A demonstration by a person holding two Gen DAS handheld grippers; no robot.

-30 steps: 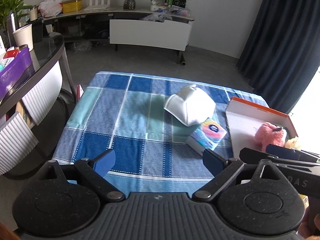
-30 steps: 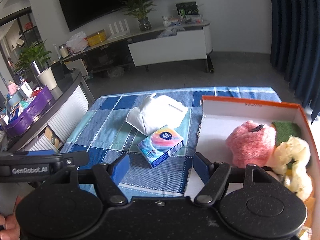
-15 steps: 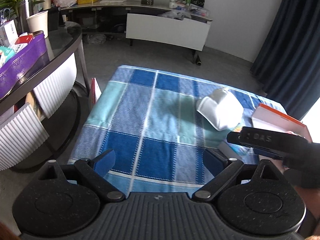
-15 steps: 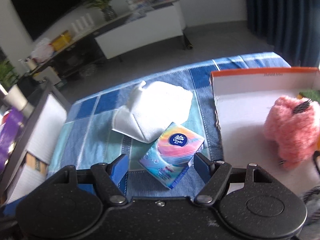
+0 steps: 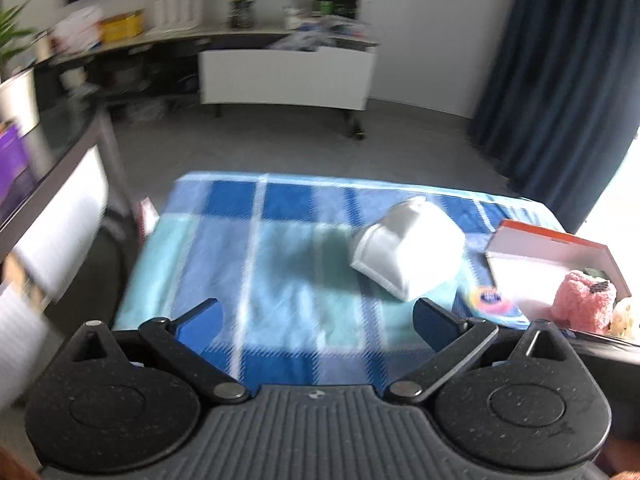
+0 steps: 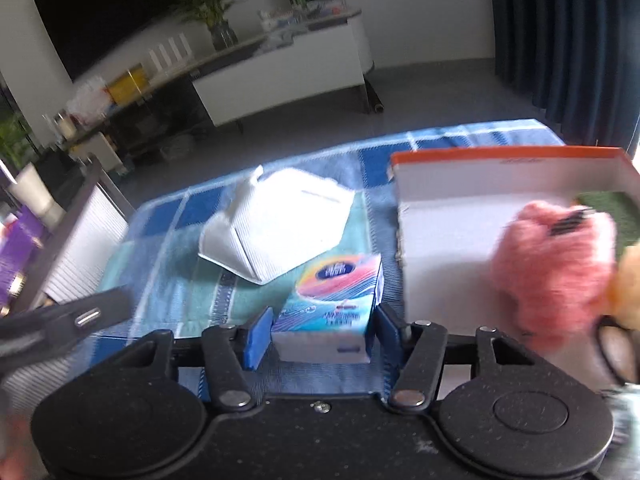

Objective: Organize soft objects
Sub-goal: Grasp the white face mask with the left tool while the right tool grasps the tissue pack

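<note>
Right wrist: right claw [image 6: 320, 334] closing around tissue pack [image 6: 332, 304] beside box [image 6: 404, 252]

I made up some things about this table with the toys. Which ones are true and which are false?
1. The tissue pack sits between the fingers of the right claw. True.
2. The pink fluffy toy lies on the checked cloth. False: it is inside the orange-rimmed box.
3. The left claw holds the white mask. False: its jaws are wide open, with nothing between them.
4. The white mask lies on the cloth, outside the box. True.
</note>
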